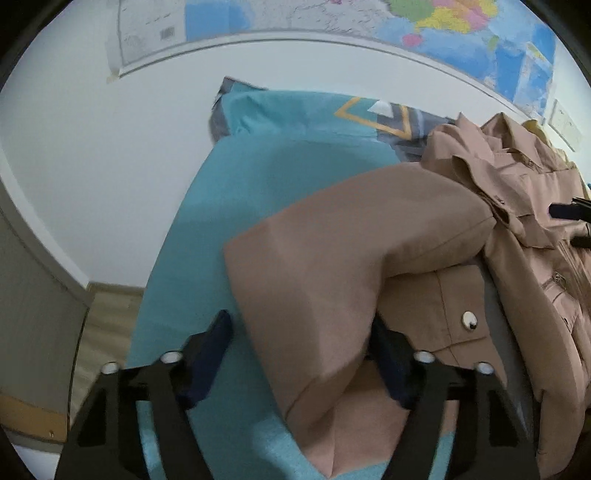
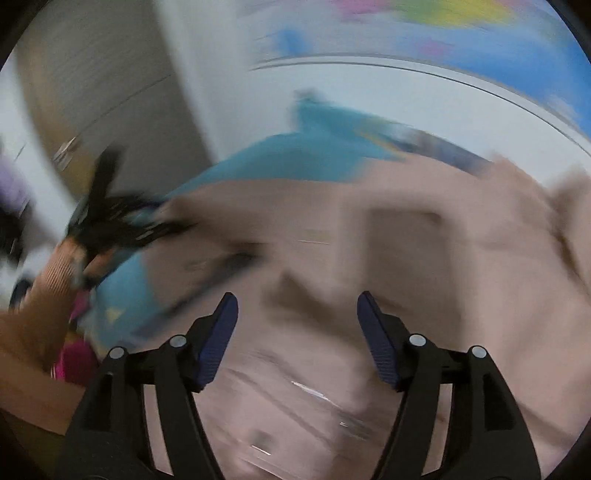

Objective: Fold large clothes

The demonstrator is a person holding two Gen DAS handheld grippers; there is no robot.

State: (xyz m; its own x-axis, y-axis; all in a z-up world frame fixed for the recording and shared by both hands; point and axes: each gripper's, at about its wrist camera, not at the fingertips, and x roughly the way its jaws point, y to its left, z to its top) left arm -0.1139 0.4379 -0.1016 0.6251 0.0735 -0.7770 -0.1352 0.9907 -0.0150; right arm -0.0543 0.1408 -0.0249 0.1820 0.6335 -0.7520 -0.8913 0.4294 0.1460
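Observation:
A large tan coat [image 1: 480, 229] lies on a teal bed sheet [image 1: 258, 192]. In the left wrist view one sleeve [image 1: 332, 266] is folded over the coat body, and its cuff end lies between the wide-open fingers of my left gripper [image 1: 301, 332], which do not press on it. In the blurred right wrist view my right gripper [image 2: 297, 310] is open and empty above the coat [image 2: 406, 258]. The left gripper also shows in the right wrist view [image 2: 110, 221] at the left, held by a hand. The right gripper's fingertips [image 1: 569, 210] show at the right edge of the left wrist view.
A teal and grey pillow [image 1: 314, 110] lies at the head of the bed against a white wall [image 1: 110, 147]. A map [image 1: 406, 29] hangs above. A wooden floor [image 1: 107, 314] and a cupboard [image 1: 33, 314] are left of the bed.

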